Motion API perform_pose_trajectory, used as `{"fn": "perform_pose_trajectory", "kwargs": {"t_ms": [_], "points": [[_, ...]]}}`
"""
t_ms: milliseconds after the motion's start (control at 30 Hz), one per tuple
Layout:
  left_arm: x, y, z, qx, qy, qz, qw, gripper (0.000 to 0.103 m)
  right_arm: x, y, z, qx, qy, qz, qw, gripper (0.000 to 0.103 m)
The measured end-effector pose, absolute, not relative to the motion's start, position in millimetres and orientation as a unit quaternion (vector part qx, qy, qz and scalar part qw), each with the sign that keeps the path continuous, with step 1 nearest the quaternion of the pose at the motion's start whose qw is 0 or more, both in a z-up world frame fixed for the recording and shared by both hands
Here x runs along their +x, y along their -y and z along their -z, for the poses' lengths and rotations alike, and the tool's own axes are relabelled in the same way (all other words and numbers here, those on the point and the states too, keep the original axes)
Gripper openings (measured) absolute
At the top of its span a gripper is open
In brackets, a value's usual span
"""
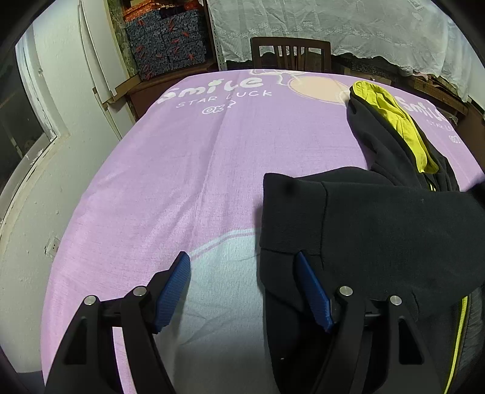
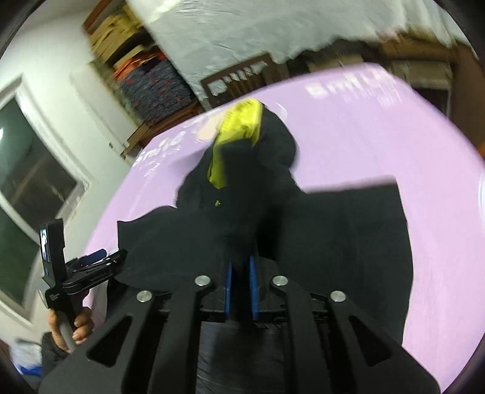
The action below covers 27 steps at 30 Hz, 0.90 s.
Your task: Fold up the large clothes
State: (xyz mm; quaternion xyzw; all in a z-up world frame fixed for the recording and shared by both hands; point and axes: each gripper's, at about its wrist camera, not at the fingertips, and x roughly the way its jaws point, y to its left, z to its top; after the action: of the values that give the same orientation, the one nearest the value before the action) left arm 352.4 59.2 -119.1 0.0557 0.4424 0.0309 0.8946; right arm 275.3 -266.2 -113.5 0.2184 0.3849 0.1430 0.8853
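Observation:
A black jacket [image 1: 379,227] with a yellow-green hood lining [image 1: 394,121] and a yellow zip lies on the right of the purple-sheeted table [image 1: 182,166]. My left gripper [image 1: 242,257] is open. Its right pad [image 1: 312,291] rests over the jacket's ribbed cuff edge, and its left pad [image 1: 175,291] is over the bare sheet. In the right wrist view my right gripper [image 2: 241,263] is shut on a bunch of the black jacket [image 2: 333,236], which spreads out in front with the hood lining [image 2: 242,124] beyond. The left gripper [image 2: 91,263] shows at the left, held by a hand [image 2: 78,327].
A dark wooden chair [image 1: 291,53] stands at the table's far edge under a white lace cloth [image 1: 333,24]. Stacked patterned boxes [image 1: 169,45] fill shelves at the back left. A white wall and window frame [image 1: 36,130] run close along the left side.

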Motion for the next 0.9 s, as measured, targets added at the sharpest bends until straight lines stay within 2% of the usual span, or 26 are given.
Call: {"fn": "perform_pose_trajectory", "kwargs": {"t_ms": [67,100,133,200,300,433,600,700,800,900], "points": [[351.6,-57.9,119.3,0.060,-0.440,-0.033,0.895,0.073,274.1,279.9,126.1,0.260,-0.390,-0.148,0.871,0.024],[351.4,-57.4,119.5,0.062,-0.439,-0.034,0.895,0.073,272.9,284.4,127.4,0.269,-0.387,-0.142,0.871,0.033],[351.2,-56.9,119.3,0.064,-0.438,-0.034,0.896,0.073,272.8,291.1,128.7,0.280,-0.383,-0.139,0.869,0.037],[349.6,-57.5,117.7,0.061,-0.435,-0.034,0.898,0.073,271.8,301.3,128.9,0.305,-0.372,-0.144,0.865,0.037],[342.2,-56.6,108.8,0.057,-0.416,-0.025,0.907,0.072,271.9,306.1,127.2,0.296,-0.361,-0.136,0.874,0.014],[326.2,-48.3,91.4,0.056,-0.372,0.007,0.926,0.072,266.4,300.6,120.1,0.268,-0.350,-0.137,0.887,0.014],[336.1,-28.0,114.5,0.097,-0.413,0.021,0.905,0.074,269.8,300.1,132.9,0.250,-0.390,-0.113,0.879,0.016],[334.7,-23.4,115.2,0.113,-0.404,0.017,0.908,0.073,273.8,301.5,142.2,0.255,-0.411,-0.110,0.869,0.017],[334.3,-24.6,115.5,0.109,-0.405,0.018,0.908,0.073,268.2,310.2,137.0,0.265,-0.403,-0.091,0.871,0.028],[331.1,-27.7,110.4,0.098,-0.400,0.020,0.911,0.073,252.8,326.6,125.6,0.263,-0.375,-0.043,0.888,0.029]]}}
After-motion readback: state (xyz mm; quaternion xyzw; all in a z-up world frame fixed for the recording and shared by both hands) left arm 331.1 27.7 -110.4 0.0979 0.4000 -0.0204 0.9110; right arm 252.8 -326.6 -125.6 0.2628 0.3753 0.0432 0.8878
